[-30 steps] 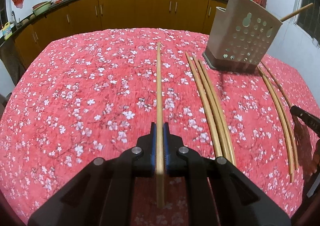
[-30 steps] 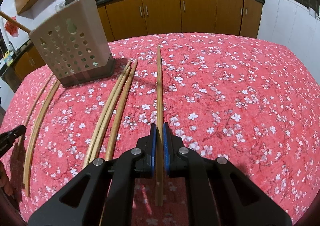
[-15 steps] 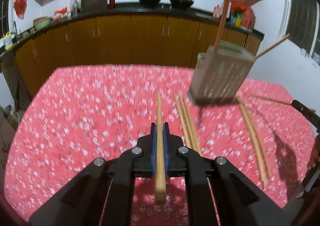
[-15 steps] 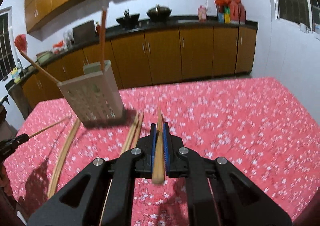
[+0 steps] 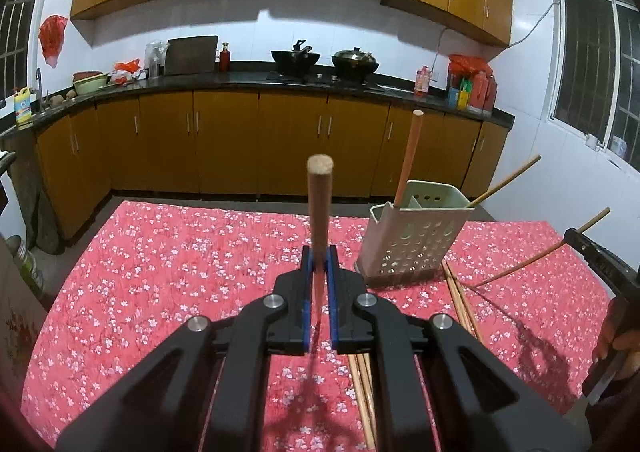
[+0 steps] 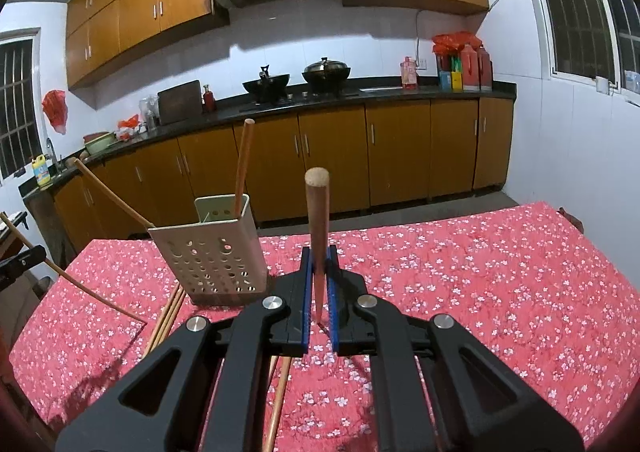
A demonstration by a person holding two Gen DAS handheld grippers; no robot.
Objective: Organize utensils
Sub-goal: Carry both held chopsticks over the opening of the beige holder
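Chopsticks fill both sets of jaws. The left gripper has its blue-padded jaws closed on a long wooden chopstick that points forward and up toward the camera, its round end raised above the bench covered in red floral cloth. The right gripper is closed in the same way on a second wooden chopstick, also tipped up. A pale perforated plastic utensil holder stands on the bench ahead and to the right of the left gripper; a reddish-brown stick stands upright in it and a thinner chopstick leans out over its right rim. Several loose wooden chopsticks lie on the cloth just beside the holder's base. Brown kitchen cabinets line the far wall.
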